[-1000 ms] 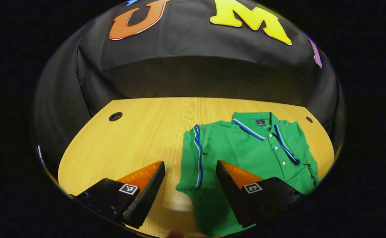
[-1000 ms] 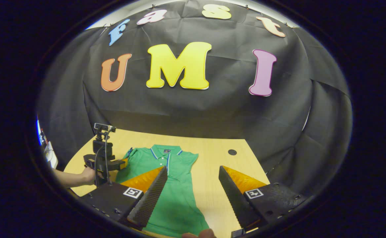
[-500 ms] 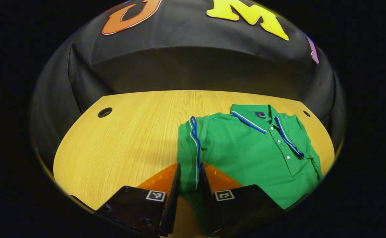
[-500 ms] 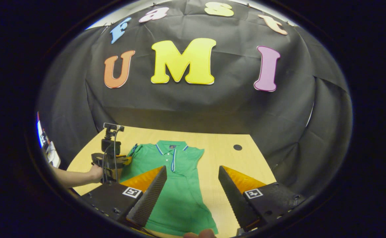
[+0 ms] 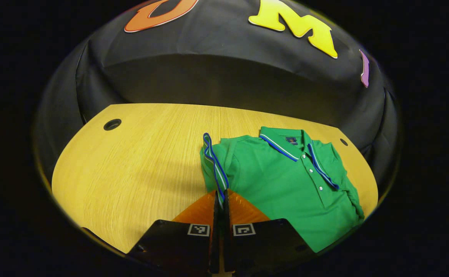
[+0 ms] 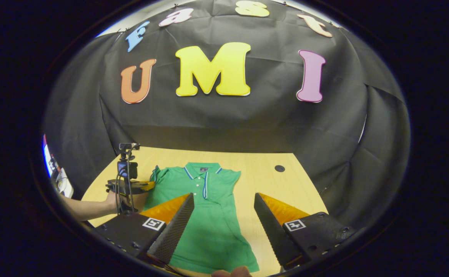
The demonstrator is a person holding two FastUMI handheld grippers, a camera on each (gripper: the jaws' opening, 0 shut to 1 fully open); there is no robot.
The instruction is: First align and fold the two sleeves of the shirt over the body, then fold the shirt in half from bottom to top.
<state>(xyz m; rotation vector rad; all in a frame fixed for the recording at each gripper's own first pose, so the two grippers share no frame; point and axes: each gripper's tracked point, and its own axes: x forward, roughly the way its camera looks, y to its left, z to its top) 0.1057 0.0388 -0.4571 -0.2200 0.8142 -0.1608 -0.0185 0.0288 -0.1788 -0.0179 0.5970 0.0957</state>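
A green polo shirt (image 6: pixel 209 215) lies flat, front up, on the wooden table (image 5: pixel 132 165). Its long axis runs from the collar (image 6: pixel 199 169) at 12 o'clock, toward the booth wall, down to the hem at 6 o'clock in the right gripper view. In the left gripper view the same shirt (image 5: pixel 286 188) sits at about 4 o'clock on the table, collar (image 5: pixel 286 140) pointing toward 1 o'clock.

The left gripper (image 5: pixel 220 200) has its two fingers drawn tight together on the striped cuff of the left sleeve (image 5: pixel 213 161), which stands up off the table as a narrow ridge running toward 11 o'clock from the fingertips. In the right gripper view this gripper (image 6: pixel 147 186) shows at 9 o'clock beside the shirt's shoulder, held by a hand (image 6: pixel 115 200) whose forearm comes in from 8 o'clock.

The right gripper (image 6: pixel 224 200) hangs above the lower part of the shirt with its fingers spread wide and nothing between them; one finger overlaps the green cloth, the other the bare table to the shirt's right. The right sleeve (image 6: pixel 234 177) lies out flat at 1 o'clock from the collar. A round hole (image 6: pixel 280 168) in the tabletop sits at 2 o'clock from the shirt, another hole (image 5: pixel 112 124) at 10 o'clock in the left gripper view.
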